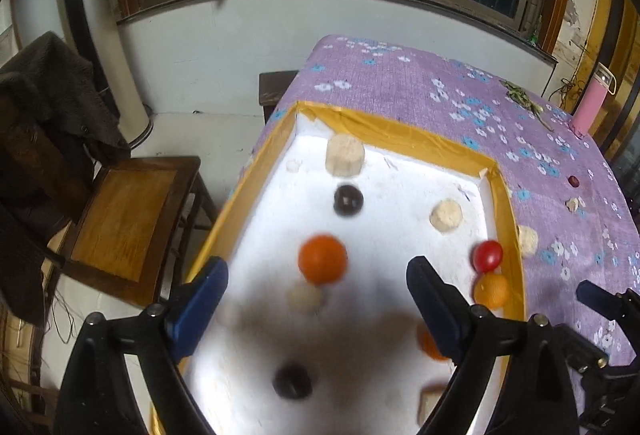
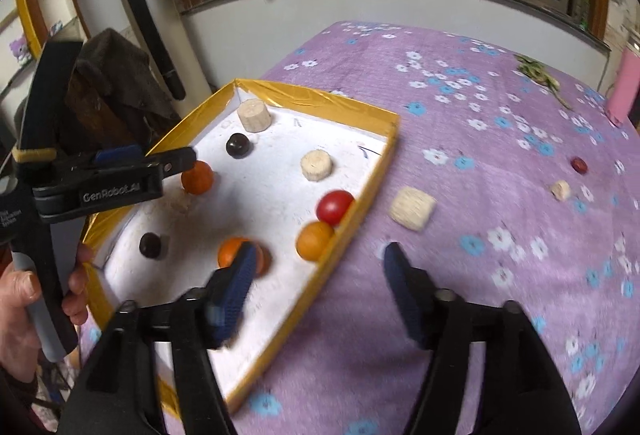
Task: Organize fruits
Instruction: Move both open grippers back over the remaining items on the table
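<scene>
Closest in, the left gripper (image 1: 316,275) hangs over the white tray (image 1: 400,171) with its jaws spread wide and nothing between the pads. The right gripper (image 2: 316,267) is parted too, empty, straddling the tray's yellow edge, one finger over the tray and one over the purple flowered cloth (image 2: 480,195). A hand (image 2: 24,299) at 9 o'clock in the right view is cut off by the frame.

In the tray: an orange fruit (image 1: 322,259) sits dead centre between the left fingers, a bit blurred. Another orange one (image 2: 240,255) is half hidden behind the right gripper's left finger. At 3 o'clock a red tomato (image 1: 487,255) touches a small orange (image 1: 491,289) against the wall. The dark round fruit (image 1: 292,381) lower down is smeared, can't tell what it is. Further back, a second dark fruit (image 1: 349,199), then pale cut chunks (image 1: 345,155).

Out on the cloth, one pale chunk (image 2: 413,208) lies just beside the tray, a smaller bit (image 2: 560,190) and a reddish thing (image 2: 579,165) well apart at 2 o'clock, too small to identify.
</scene>
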Motion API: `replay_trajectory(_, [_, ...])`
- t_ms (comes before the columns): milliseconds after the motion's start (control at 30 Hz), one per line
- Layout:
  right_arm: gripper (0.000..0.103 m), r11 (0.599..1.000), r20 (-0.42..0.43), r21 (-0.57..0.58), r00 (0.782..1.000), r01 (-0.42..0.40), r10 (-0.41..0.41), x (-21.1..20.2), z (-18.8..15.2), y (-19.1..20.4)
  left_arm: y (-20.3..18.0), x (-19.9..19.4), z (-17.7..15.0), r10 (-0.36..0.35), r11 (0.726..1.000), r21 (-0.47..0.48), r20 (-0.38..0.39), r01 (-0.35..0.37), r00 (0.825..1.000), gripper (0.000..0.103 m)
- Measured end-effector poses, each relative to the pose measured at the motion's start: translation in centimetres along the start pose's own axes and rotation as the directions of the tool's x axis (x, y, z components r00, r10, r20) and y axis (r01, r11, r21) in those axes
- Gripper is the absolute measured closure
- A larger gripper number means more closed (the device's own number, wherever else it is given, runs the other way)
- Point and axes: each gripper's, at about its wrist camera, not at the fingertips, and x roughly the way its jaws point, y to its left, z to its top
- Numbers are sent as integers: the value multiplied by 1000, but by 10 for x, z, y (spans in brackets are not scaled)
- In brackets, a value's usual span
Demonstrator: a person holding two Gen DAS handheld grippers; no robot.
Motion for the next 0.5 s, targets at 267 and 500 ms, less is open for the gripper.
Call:
replay_trajectory(267, [36, 999, 22, 43, 999, 29, -30, -37, -40, -48, -33, -10, -24, 5, 1000, 0, -32, -5, 999, 11])
replay_trajectory(500, [35, 989, 8, 112, 995, 95, -96, -52, -62, -115, -74, -25, -30, -5, 999, 43, -30, 6, 1000, 11])
